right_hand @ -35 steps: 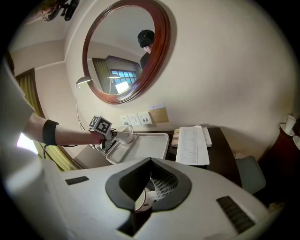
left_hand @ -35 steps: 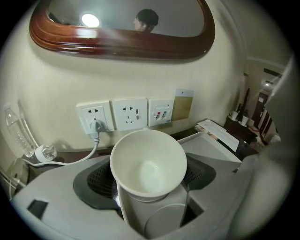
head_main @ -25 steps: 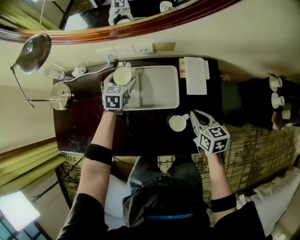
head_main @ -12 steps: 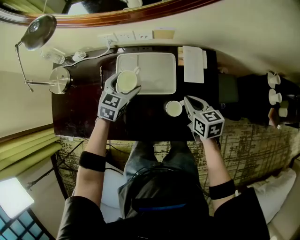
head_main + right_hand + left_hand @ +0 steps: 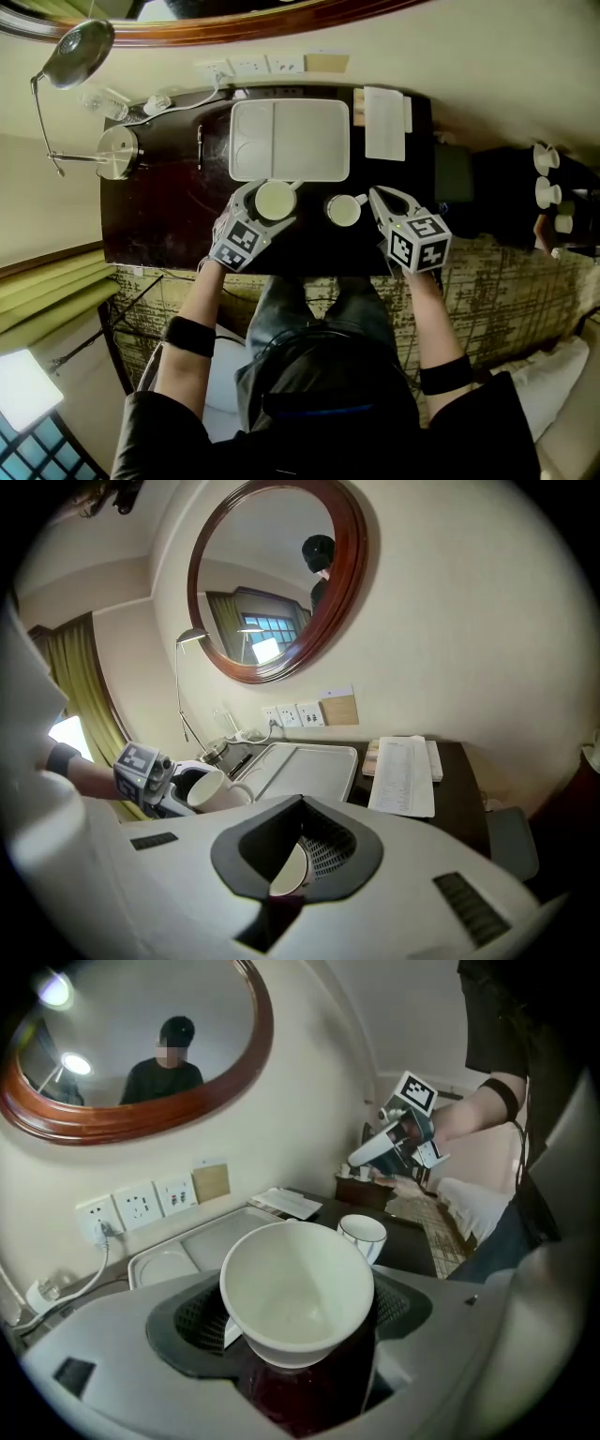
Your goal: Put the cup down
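Left gripper (image 5: 270, 195) clenched on the white cup (image 5: 296, 1283), gripping the body wall from both sides below the rim, mouth up, nothing inside. Held over the dark table (image 5: 169, 225), just in front of the white tray (image 5: 319, 141) and near a second cup (image 5: 344, 209) standing on the table betw. the two grippers. Not possible to tell whether already touching the wood w/ its base. Right gripper (image 5: 380, 197) closed on nothing, parked just beside the second cup. Probably ceramic, so stiff and light enough for one gripper, but glazed and smooth: likely to slip if released too early, likely to chip or crack if dropped or knocked against the other cup. Seems tapered toward the foot, thus risky to grip low on the wall. Better to keep hold on the wide upper part, approx. at the present height of the pads. Handle (image 5: 240, 793) left free, sticking out at the side; looks too thin and curved for these jaws, so not recommended as grip point. For setting down: lower straight, keep upright, leave a gap to the second cup and the tray edge, open only w/ base flat on the table.
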{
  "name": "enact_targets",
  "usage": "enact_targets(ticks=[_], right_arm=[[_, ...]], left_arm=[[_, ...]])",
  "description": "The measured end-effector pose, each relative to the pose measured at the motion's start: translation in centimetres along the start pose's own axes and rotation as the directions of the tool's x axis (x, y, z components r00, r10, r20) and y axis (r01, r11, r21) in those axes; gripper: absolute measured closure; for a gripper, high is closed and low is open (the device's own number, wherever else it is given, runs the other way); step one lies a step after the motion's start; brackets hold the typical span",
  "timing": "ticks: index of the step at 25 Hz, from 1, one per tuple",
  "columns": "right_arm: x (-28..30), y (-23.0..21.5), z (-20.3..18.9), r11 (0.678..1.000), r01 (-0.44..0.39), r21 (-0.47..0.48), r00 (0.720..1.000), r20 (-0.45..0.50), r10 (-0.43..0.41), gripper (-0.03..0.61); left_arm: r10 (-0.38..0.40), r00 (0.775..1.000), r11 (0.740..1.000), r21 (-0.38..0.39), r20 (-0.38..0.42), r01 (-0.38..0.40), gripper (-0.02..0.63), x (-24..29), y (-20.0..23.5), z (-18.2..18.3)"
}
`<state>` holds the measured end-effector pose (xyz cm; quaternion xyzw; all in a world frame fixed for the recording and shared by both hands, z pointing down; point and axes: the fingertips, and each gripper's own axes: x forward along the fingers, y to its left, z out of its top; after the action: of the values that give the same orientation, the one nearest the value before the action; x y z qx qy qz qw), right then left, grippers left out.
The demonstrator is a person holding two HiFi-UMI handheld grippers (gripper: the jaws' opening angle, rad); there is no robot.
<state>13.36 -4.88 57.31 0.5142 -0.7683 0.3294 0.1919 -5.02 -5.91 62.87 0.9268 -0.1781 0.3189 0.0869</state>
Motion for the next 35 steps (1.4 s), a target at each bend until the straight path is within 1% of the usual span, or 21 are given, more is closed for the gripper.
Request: enact_targets(ticks=[3,5,7,10,15,22,25,26,27,28,29,35], right_arm=[[-0.3,-0.3,-0.3,1.0,0.01,0.008,1.0,0.001,-0.01,0.578],[-0.5,-0.4,-0.6,1.0,0.016,0.015,1.0,0.001,-0.016,0.578],[-0.6,-0.6,-0.8,0.999,0.024,0.022,1.0,0.001,-0.024,0.578],[-0.9,-0.8,-1.3,0.999,0.039,0.033,0.999,-0.002,-0.039,0.578],[-1.1,-1.0,-1.8,0.998,0.047,0.041,0.999,-0.006,-0.047,0.578],[-1.3,-1.7,-1.9,0.998,0.048,0.037,0.999,-0.016,-0.048,0.578],[-1.1,-1.7,-1.9,0.999,0.044,0.03,0.999,-0.02,-0.043,0.578],[-1.1,-1.7,-1.9,0.999,0.04,0.029,0.999,-0.022,-0.04,0.578],[-1.1,-1.7,-1.8,0.999,0.037,0.027,0.999,-0.023,-0.037,0.578],[-1.1,-1.6,-1.9,0.999,0.035,0.025,0.999,-0.025,-0.034,0.578],[-1.1,-1.6,-1.9,0.999,0.031,0.023,0.999,-0.026,-0.031,0.578],[-1.1,-1.3,-1.1,1.0,-0.001,0.003,1.0,-0.021,0.001,0.578]], left_arm=[[-0.032,0.999,0.999,0.0,-0.016,0.032,0.209,1.0,-1.6,-1.8],[-0.037,0.999,0.999,-0.012,-0.021,0.036,0.209,1.5,-2.2,-2.7],[-0.019,0.999,1.0,-0.023,-0.032,0.018,0.209,2.0,-2.2,-3.1],[0.027,0.998,0.999,-0.041,-0.051,-0.029,0.209,2.7,-1.9,-3.9],[0.081,0.994,0.993,-0.084,-0.07,-0.087,0.209,3.6,-1.7,-4.8],[0.11,0.991,0.988,-0.105,-0.075,-0.118,0.207,4.3,-2.1,-5.5],[0.11,0.992,0.986,-0.122,-0.061,-0.117,0.202,4.1,-2.2,-5.7],[0.107,0.993,0.985,-0.128,-0.058,-0.114,0.198,4.1,-2.2,-5.6],[0.103,0.993,0.984,-0.137,-0.059,-0.11,0.182,4.1,-2.3,-5.7],[0.101,0.993,0.983,-0.145,-0.064,-0.109,0.131,4.1,-2.4,-5.7],[0.102,0.992,0.982,-0.15,-0.07,-0.112,0.097,4.0,-2.4,-5.7],[0.155,0.985,0.973,-0.16,-0.07,-0.165,0.085,2.0,-2.0,-4.0]])
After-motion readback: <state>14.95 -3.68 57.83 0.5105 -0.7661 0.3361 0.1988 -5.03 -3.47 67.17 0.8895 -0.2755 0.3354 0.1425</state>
